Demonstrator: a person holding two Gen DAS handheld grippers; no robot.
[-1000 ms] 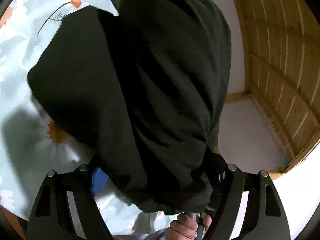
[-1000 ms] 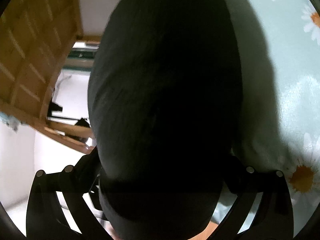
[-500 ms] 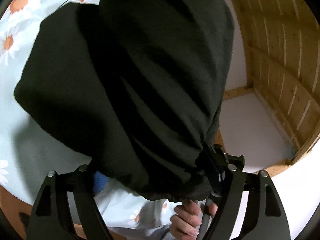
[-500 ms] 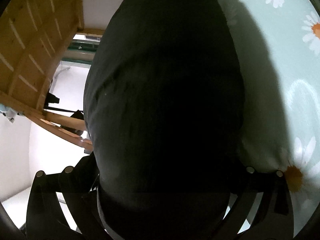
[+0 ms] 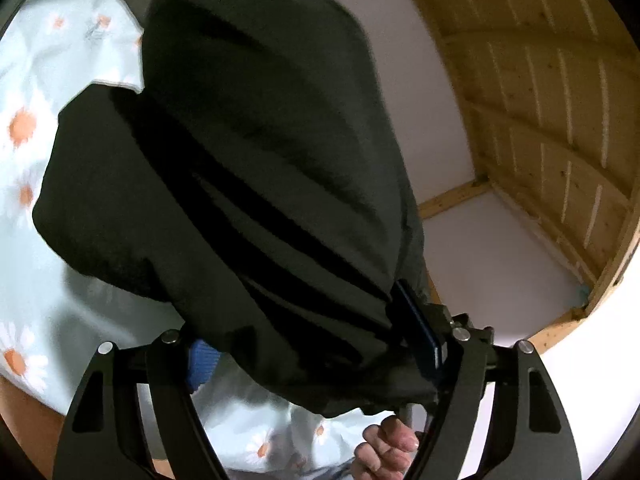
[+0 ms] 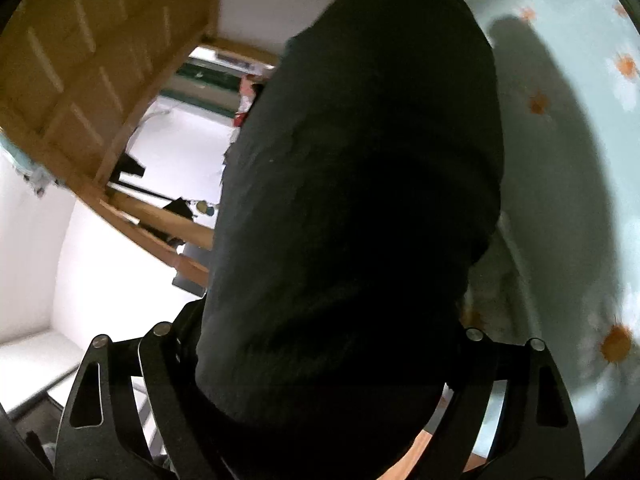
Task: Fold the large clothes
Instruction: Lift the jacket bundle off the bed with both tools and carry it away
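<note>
- The left gripper [image 5: 316, 356], a black two-finger tool, is seen with a big dark, nearly black garment of thick soft fabric [image 5: 248, 184] bunched between its fingers; the jaws are closing a bit, and the blue pad [image 5: 202, 364] on the left finger can just be spotted under the cloth edge.
- Whether both pads actually press on the fabric can't really be made out, since the cloth is draped right over the right-hand finger and its tip is buried.
- The garment is held up off a pale blue bedsheet printed with white-and-orange daisies [image 5: 28, 128], with its lower fold hanging close above the sheet on the left.
- A hand [image 5: 386, 446] is glimpsed at the bottom edge under the cloth, cut off by the frame.
- In the right wrist view the right gripper [image 6: 320, 372] is almost totally swallowed by the same dark garment [image 6: 360, 184]; both fingertips are hidden, so although the jaws are closing, no grip on the cloth can be confirmed.
- The daisy sheet [image 6: 568, 184] is seen on the right, blurred and shadowed.
- Slatted pine boards [image 5: 552, 112] are visible off to the side, partly cut by the lens rim.
</note>
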